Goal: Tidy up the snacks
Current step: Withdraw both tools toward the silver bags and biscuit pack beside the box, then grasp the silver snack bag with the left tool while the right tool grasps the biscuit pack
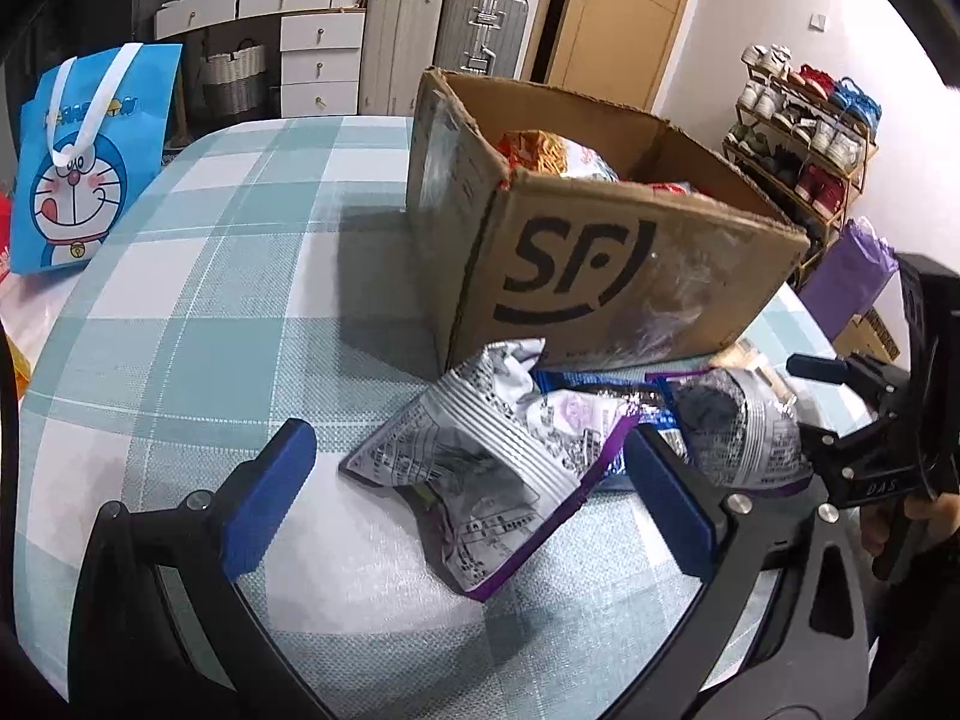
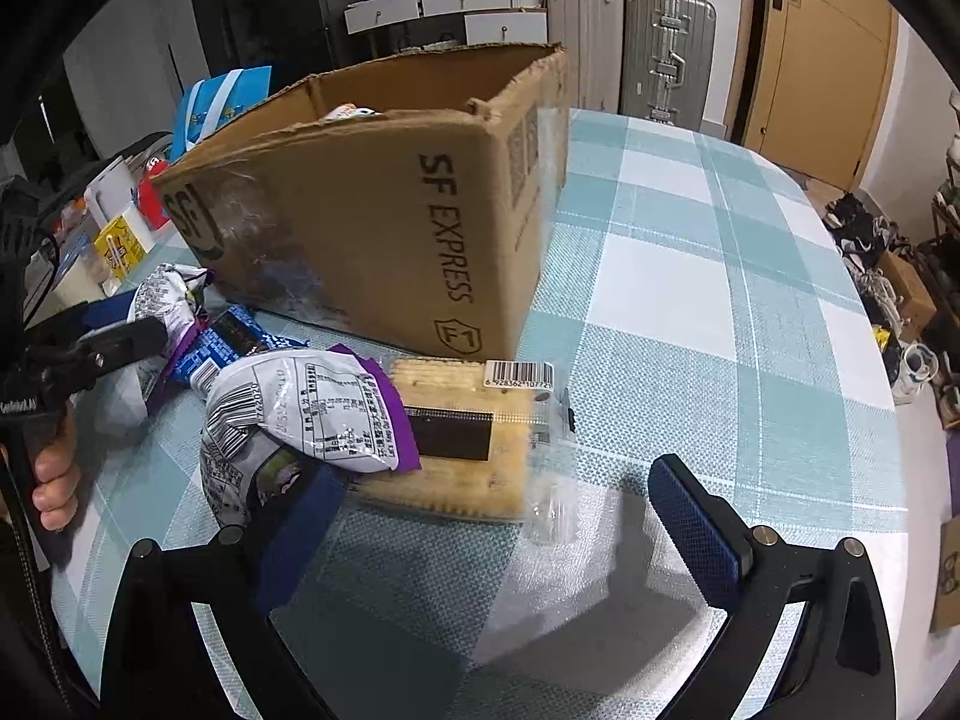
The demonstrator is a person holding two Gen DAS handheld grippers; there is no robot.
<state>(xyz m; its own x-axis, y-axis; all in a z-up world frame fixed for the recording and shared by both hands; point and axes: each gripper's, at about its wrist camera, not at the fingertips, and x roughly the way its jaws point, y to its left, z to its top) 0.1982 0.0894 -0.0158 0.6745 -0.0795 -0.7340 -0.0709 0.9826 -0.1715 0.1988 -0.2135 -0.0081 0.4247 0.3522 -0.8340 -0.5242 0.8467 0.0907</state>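
- The cardboard box [image 1: 600, 252] stands open on the checked table [image 1: 210, 300], likely as the bin for snacks; at least two packets already lie inside.
- Four snacks wait outside at its base: two silver-purple bags [image 1: 480, 456], a blue packet [image 2: 222, 348], one cracker pack [image 2: 462, 438].
- The left gripper [image 1: 456, 498] is spread wide around one bag, holding nothing.
- The right gripper [image 2: 498, 516] is also wide open and empty before the crackers; its left finger may touch the other bag.

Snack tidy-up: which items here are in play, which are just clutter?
In play:
SF box, snacks already inside
silver-purple packet
second silver-purple packet
blue packet
cracker pack
left gripper, right gripper, both open

Clutter:
cartoon bag
suitcases
shoe rack
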